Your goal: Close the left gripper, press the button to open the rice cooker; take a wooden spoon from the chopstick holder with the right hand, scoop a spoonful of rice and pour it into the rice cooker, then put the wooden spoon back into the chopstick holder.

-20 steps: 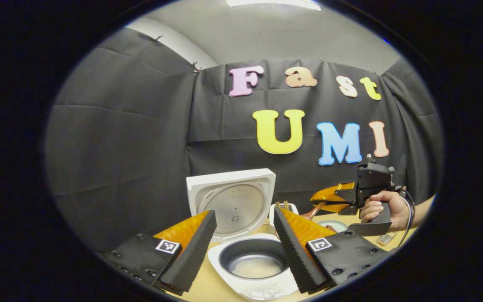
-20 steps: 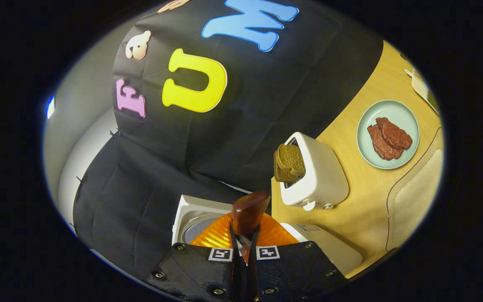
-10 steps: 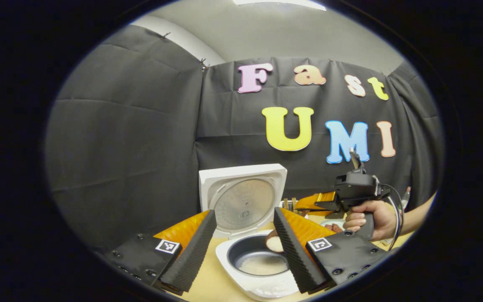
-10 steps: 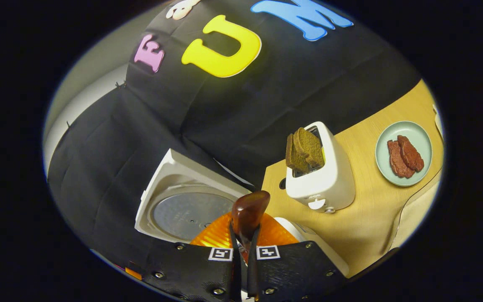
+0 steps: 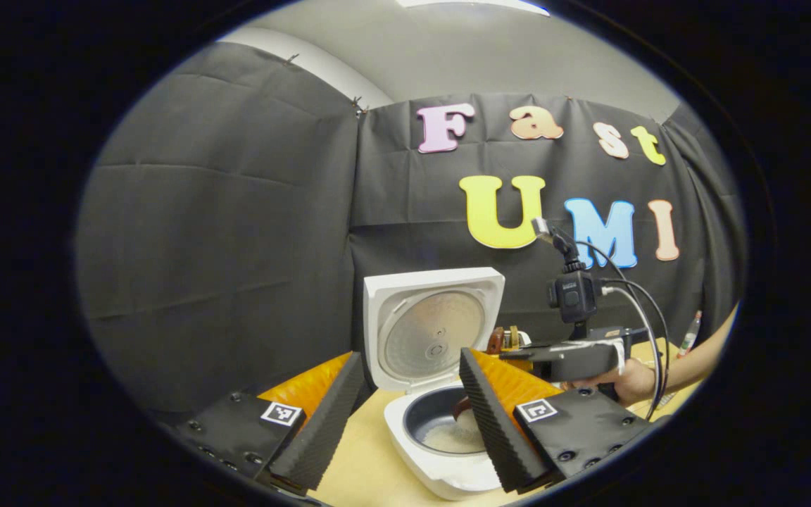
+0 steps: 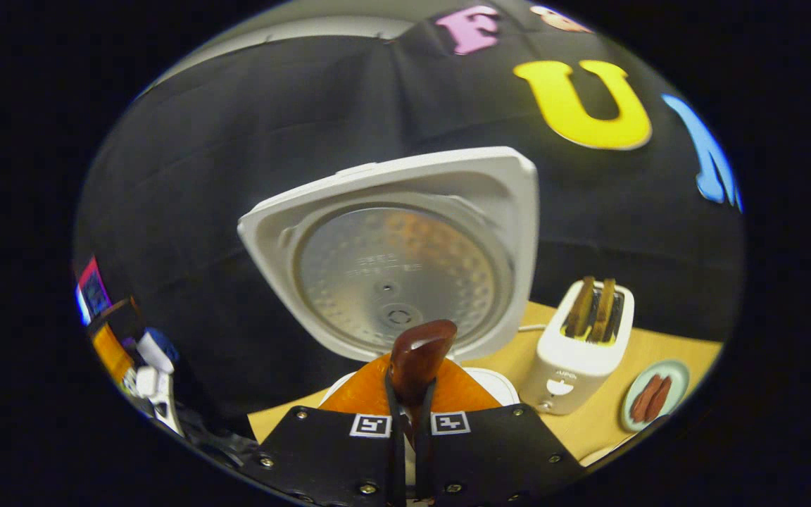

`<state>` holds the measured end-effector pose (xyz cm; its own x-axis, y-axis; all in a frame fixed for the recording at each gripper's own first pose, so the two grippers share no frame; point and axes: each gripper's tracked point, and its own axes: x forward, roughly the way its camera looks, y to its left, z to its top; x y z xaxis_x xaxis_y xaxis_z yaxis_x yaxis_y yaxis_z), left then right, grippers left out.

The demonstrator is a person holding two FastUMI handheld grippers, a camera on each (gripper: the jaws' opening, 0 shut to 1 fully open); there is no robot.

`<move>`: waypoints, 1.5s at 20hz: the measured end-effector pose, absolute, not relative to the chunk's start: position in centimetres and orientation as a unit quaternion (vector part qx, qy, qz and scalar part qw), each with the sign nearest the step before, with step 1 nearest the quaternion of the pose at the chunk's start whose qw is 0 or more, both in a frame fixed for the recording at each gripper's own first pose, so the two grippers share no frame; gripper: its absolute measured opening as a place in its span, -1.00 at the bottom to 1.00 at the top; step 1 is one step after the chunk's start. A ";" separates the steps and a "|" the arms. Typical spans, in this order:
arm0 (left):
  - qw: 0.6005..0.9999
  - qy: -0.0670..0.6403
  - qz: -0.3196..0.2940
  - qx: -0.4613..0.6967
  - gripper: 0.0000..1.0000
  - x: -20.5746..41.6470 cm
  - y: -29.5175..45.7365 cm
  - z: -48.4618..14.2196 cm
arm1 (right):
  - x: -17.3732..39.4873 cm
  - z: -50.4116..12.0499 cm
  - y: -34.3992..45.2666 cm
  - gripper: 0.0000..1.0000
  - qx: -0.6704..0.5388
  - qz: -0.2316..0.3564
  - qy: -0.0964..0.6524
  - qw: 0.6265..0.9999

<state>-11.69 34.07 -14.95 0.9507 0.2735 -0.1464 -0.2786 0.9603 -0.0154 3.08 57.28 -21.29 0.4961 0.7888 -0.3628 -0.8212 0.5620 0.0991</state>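
The white rice cooker (image 5: 441,465) stands open with its lid (image 5: 434,327) upright and white rice (image 5: 448,440) in the dark pot. My left gripper (image 5: 409,422) is open in front of it, holding nothing. Just right of the pot is my right gripper (image 5: 564,360), held by a hand (image 5: 631,380). The wooden spoon's dark tip (image 5: 463,407) dips into the pot. In the right gripper view my right gripper (image 6: 409,412) is shut on the wooden spoon (image 6: 419,355), facing the lid (image 6: 391,260). The chopstick holder (image 5: 507,339) stands behind the cooker.
A white toaster (image 6: 581,359) with two dark bread slices (image 6: 592,306) stands right of the cooker on the wooden table (image 6: 588,422). A pale green plate (image 6: 669,373) with meat slices lies further right. Cables (image 5: 648,317) trail from the right gripper.
My right gripper has swung from facing the toaster and tilted to level, facing the cooker lid, and the spoon has gone down into the pot. The left gripper view has drifted left.
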 end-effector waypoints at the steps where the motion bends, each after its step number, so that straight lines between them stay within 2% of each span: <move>1: 0.987 0.072 0.142 -0.018 0.91 -11.8 34.1 -15.0 | 2.3 -21.1 57.5 -0.88 -0.086 0.483 0.163 0.856; 2: 0.987 0.073 0.145 -0.019 0.84 -11.9 34.2 -15.0 | 1.6 -20.8 57.8 -0.87 -0.120 0.494 0.140 0.850; 3: 0.986 0.075 0.149 -0.019 0.91 -12.0 34.3 -15.0 | 1.1 -20.8 58.3 -0.87 -0.146 0.501 0.121 0.844; 5: 0.985 0.077 0.154 -0.022 0.84 -12.2 34.3 -15.0 | 0.5 -20.7 58.7 -0.87 -0.175 0.513 0.097 0.835; 7: 0.984 0.077 0.159 -0.021 0.84 -12.2 34.4 -15.1 | 0.6 -20.3 58.8 -0.87 -0.173 0.519 0.090 0.832; 8: 0.984 0.077 0.162 -0.022 0.91 -12.4 34.5 -15.1 | 0.5 -20.1 58.8 -0.88 -0.160 0.517 0.093 0.836; 10: 0.983 0.079 0.164 -0.022 0.84 -12.6 34.6 -15.2 | 0.9 -19.2 58.2 -0.88 -0.108 0.505 0.113 0.849; 11: 0.983 0.079 0.164 -0.023 0.91 -12.6 34.6 -15.2 | 1.4 -18.3 57.5 -0.87 -0.068 0.495 0.128 0.857; 14: 0.984 0.077 0.159 -0.023 0.91 -12.7 34.6 -15.2 | 3.3 -16.1 55.1 -0.87 0.080 0.464 0.184 0.863; 16: 0.985 0.074 0.153 -0.023 0.84 -12.6 34.3 -15.0 | 5.2 -15.1 52.6 -0.88 0.156 0.438 0.209 0.860; 17: 0.986 0.072 0.149 -0.023 0.97 -12.7 33.8 -14.7 | 5.9 -14.6 51.5 -0.88 0.191 0.427 0.219 0.856; 18: 0.987 0.071 0.144 -0.021 0.91 -13.3 32.9 -14.6 | 6.6 -14.7 50.5 -0.88 0.225 0.416 0.228 0.851; 19: 0.988 0.072 0.139 -0.018 0.97 -13.5 32.2 -14.6 | 7.3 -14.6 49.4 -0.87 0.257 0.405 0.236 0.845; 21: 0.989 0.072 0.126 -0.014 0.91 -12.9 30.4 -14.3 | 8.2 -14.6 47.0 -0.88 0.315 0.380 0.247 0.834; 22: 0.990 0.070 0.120 -0.013 0.84 -12.4 29.7 -14.1 | 8.2 -14.6 45.8 -0.88 0.340 0.370 0.251 0.827; 23: 0.991 0.069 0.111 -0.012 0.91 -12.0 28.8 -13.7 | 8.3 -14.6 44.5 -0.88 0.361 0.360 0.254 0.822; 24: 0.992 0.068 0.103 -0.013 0.83 -11.4 27.9 -13.7 | 8.1 -14.4 43.3 -0.88 0.379 0.349 0.256 0.818; 26: 0.994 0.068 0.087 -0.017 0.83 -10.4 26.3 -13.5 | 8.0 -14.0 40.6 -0.87 0.407 0.333 0.254 0.812; 30: 0.997 0.060 0.043 -0.016 0.83 -8.5 21.8 -12.4 | 8.0 -13.3 34.9 -0.88 0.428 0.309 0.240 0.815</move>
